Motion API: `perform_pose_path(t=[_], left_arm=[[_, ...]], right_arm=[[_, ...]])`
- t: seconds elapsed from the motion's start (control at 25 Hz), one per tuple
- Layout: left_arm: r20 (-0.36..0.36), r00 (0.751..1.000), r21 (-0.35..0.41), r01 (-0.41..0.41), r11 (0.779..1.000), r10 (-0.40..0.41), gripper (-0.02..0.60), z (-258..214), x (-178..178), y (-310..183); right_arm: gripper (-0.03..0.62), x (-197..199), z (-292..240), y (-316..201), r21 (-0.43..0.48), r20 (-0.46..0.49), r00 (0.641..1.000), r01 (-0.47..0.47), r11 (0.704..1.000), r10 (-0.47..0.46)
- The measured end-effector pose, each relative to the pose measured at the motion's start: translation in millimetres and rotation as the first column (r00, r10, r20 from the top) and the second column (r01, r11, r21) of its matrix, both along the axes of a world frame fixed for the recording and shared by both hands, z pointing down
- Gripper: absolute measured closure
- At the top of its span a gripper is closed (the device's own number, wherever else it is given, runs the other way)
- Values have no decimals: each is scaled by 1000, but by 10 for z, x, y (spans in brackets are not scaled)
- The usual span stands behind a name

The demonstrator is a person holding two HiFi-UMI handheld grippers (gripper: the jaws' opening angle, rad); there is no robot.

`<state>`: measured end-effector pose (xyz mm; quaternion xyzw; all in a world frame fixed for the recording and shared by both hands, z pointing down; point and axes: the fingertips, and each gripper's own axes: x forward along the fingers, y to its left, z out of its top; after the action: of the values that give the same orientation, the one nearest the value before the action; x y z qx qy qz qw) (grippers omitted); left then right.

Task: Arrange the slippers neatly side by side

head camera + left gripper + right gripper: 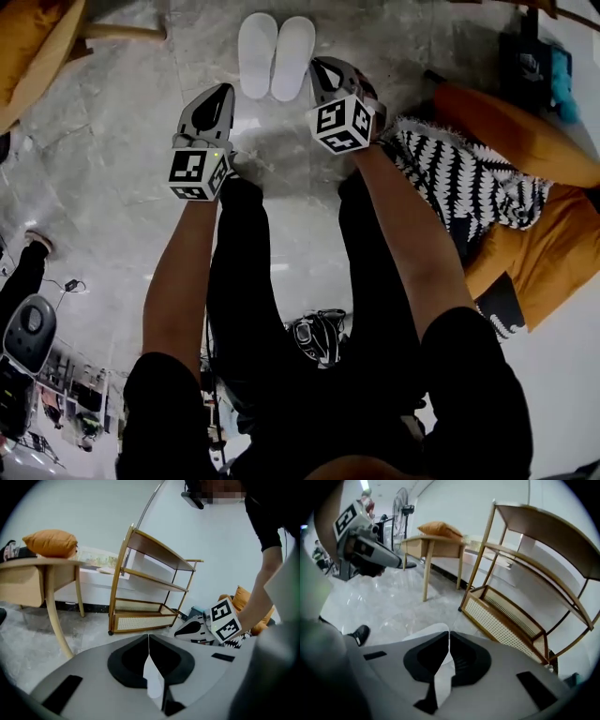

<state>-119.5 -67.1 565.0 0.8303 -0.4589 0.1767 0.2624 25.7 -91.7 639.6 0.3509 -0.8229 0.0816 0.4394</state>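
Note:
Two white slippers point(258, 54) point(293, 56) lie side by side on the grey marble floor, toes pointing away, at the top middle of the head view. My left gripper point(223, 92) hovers shut just left of and nearer than the pair, holding nothing. My right gripper point(323, 67) hangs shut right beside the right slipper, also holding nothing. In the left gripper view the jaws point(148, 641) meet, with white showing through the slit below. In the right gripper view a slipper's white edge point(427, 631) peeks past the closed gripper point(449, 639).
A wooden shelf rack point(150, 581) point(534, 573) stands by the wall beside a wooden table point(42, 573) carrying an orange cushion point(50, 543). Orange cushions point(525, 141) and a black-and-white patterned cloth point(469, 183) lie right of the slippers. The person's legs point(253, 281) stand below the grippers.

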Motion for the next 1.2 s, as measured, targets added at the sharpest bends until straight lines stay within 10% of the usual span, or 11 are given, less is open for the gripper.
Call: perform_pose_path(t=[0.28,0.72,1.2], left_arm=[[-19,1000,79,10,997,-8,563,-1430,285,-130],[-88,996,286,30,958,-5,563,-3926,115,-284],[-147,978,518,-49,854,145,563,-6248,-565,-151]], right_arm=[[562,-129,-1960,-51,61,302,953,-40,997,20],[563,-144,-4969,-259,120,683,725,-226,967,84],[563,121,-7635,66,364,785,608,-300,882,-117]])
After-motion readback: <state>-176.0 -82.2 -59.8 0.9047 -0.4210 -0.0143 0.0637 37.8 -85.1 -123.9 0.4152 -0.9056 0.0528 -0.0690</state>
